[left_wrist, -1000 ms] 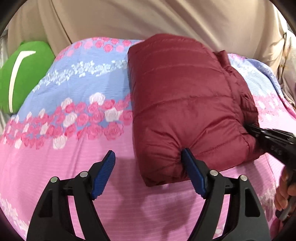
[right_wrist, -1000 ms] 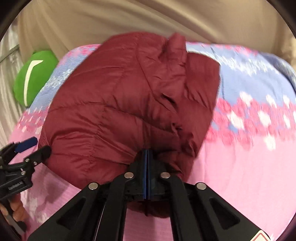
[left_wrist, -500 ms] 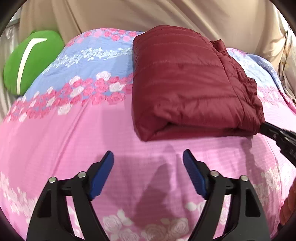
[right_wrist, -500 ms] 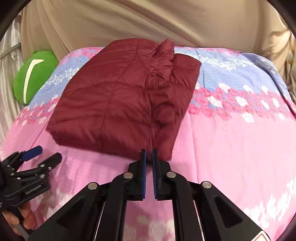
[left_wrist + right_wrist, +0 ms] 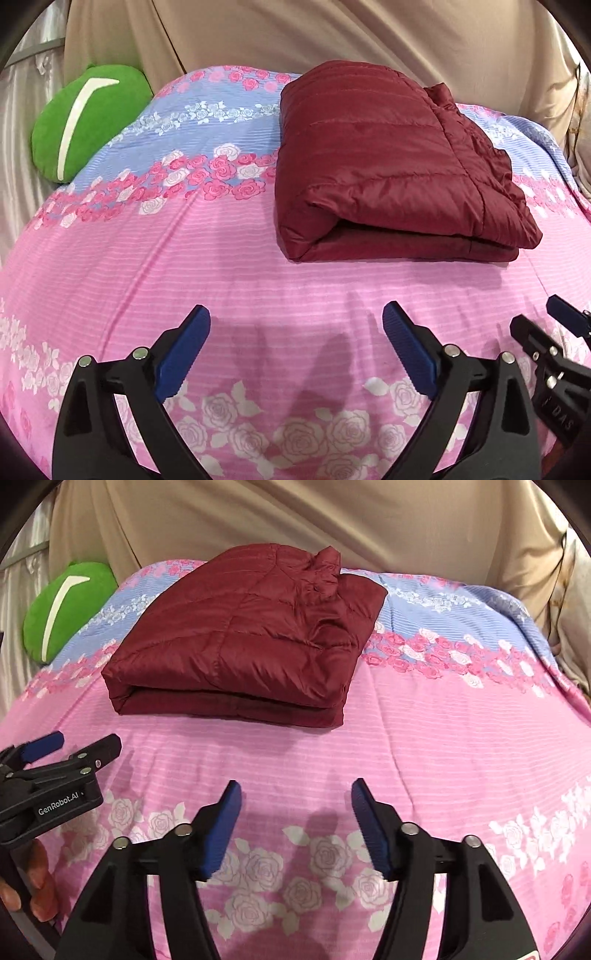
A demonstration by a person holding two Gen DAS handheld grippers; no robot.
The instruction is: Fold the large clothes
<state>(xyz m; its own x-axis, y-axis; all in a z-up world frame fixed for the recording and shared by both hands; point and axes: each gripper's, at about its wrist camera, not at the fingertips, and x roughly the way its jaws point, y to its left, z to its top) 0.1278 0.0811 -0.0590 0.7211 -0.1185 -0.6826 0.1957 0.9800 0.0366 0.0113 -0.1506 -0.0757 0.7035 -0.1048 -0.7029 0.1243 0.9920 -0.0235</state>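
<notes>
A dark red quilted jacket (image 5: 388, 162) lies folded into a thick rectangle on the flowered bed cover (image 5: 184, 258); it also shows in the right wrist view (image 5: 251, 642). My left gripper (image 5: 295, 347) is open and empty, hovering over the pink cover in front of the jacket, apart from it. My right gripper (image 5: 295, 823) is open and empty, also short of the jacket's near edge. The left gripper shows at the left of the right wrist view (image 5: 66, 760), the right gripper at the right edge of the left wrist view (image 5: 546, 332).
A green cushion (image 5: 88, 118) sits at the bed's far left corner, also in the right wrist view (image 5: 66, 605). A beige curtain (image 5: 295, 33) hangs behind the bed. The pink and blue cover (image 5: 461, 720) stretches to the right of the jacket.
My right gripper let go of the jacket and opened. Both grippers pulled back from the jacket toward the near side of the bed; the jacket now lies flat and folded.
</notes>
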